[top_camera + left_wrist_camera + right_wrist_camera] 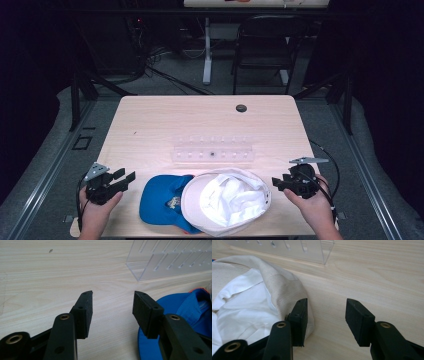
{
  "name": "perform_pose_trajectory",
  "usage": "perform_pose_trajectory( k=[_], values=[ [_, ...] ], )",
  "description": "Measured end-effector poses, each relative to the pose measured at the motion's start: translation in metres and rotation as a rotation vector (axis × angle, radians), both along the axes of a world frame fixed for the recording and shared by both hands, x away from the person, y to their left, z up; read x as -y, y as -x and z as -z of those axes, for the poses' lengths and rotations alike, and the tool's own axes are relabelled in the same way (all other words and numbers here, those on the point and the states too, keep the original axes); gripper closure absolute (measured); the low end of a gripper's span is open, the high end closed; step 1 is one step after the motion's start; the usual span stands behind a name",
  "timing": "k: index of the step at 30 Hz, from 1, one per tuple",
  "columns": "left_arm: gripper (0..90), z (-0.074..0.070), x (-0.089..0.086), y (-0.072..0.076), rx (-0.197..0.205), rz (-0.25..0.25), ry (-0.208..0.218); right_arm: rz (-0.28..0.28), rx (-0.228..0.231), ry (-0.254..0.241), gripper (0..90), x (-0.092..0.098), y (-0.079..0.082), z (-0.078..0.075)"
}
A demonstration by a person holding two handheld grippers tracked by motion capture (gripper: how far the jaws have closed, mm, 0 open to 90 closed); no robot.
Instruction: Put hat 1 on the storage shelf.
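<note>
A white cap (227,200) lies upside down near the table's front edge, overlapping a blue cap (162,199) on its left. In the right gripper view the white cap (249,305) sits just left of my right gripper (325,315), which is open over bare wood. That right gripper (276,183) is held a little right of the white cap. My left gripper (125,176) hovers left of the blue cap, open. In the left gripper view the blue cap (187,307) lies behind the right jaw of my left gripper (112,307).
A clear plastic rack (212,149) with slots stands across the table's middle, beyond the caps. A dark round grommet (241,108) sits near the far edge. A black chair (262,47) and a table leg stand on the floor behind. Bare wood surrounds the rack (172,260).
</note>
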State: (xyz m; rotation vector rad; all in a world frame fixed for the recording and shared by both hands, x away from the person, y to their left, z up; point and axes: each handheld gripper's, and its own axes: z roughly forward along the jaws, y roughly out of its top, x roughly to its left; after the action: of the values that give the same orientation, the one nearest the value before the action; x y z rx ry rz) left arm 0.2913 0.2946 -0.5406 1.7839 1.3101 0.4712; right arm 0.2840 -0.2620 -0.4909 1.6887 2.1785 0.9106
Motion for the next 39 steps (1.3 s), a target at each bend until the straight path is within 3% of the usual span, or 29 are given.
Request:
perform_pose_trajectory(
  k=[7,13,21,29,30,39],
  values=[
    [50.5,0.001,0.001,0.000,-0.001,0.002,0.000,-0.056,-0.078,0.027,53.1,-0.008,0.003,-0.014],
    [50.3,0.003,0.003,0.000,0.002,-0.001,-0.005,-0.078,-0.148,-0.003,56.9,-0.014,0.008,-0.020],
    [50.1,0.004,0.003,0.000,0.004,-0.001,0.003,-0.054,-0.237,-0.041,57.7,-0.016,0.009,-0.015],
    [49.8,0.003,-0.001,0.000,0.008,-0.018,0.006,-0.054,-0.308,-0.052,66.2,-0.022,0.001,-0.010],
    [49.8,0.003,-0.002,0.000,0.005,-0.021,0.008,-0.033,-0.303,-0.061,66.7,-0.025,0.001,-0.008],
    [49.8,0.004,0.000,-0.001,-0.003,-0.010,-0.002,-0.026,-0.361,-0.002,71.6,-0.036,-0.004,-0.002]
  ],
)
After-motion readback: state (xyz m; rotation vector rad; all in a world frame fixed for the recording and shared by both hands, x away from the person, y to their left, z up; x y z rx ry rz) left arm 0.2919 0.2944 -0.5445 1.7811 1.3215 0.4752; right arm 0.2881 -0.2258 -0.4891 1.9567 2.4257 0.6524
